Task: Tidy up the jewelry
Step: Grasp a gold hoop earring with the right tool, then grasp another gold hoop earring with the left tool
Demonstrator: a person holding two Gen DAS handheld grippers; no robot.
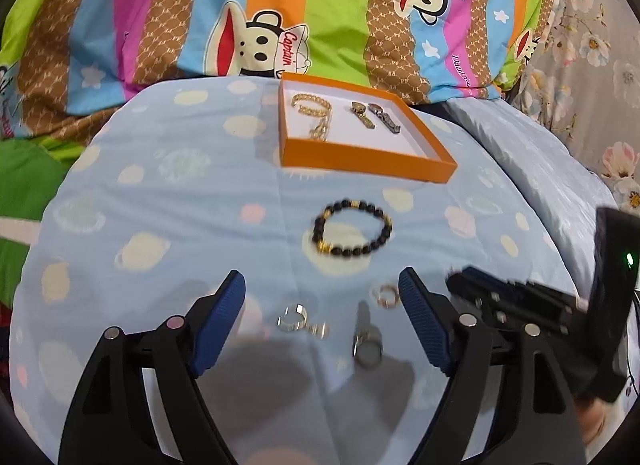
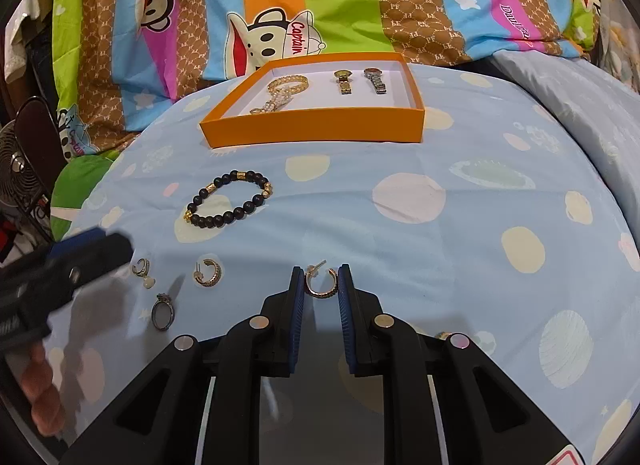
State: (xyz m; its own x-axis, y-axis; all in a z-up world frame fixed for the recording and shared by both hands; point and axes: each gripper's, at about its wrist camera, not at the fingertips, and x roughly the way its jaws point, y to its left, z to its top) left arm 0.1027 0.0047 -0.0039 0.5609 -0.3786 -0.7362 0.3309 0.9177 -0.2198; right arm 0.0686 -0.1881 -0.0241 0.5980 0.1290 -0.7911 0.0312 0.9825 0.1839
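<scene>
- Right claw (image 2: 321,285) narrowed around hoop earring (image 2: 321,284), pads flanking it, grip not confirmed
- Left claw (image 1: 322,305) spread wide, farther from earring
- Box (image 2: 312,131) lies straight beyond earring
</scene>
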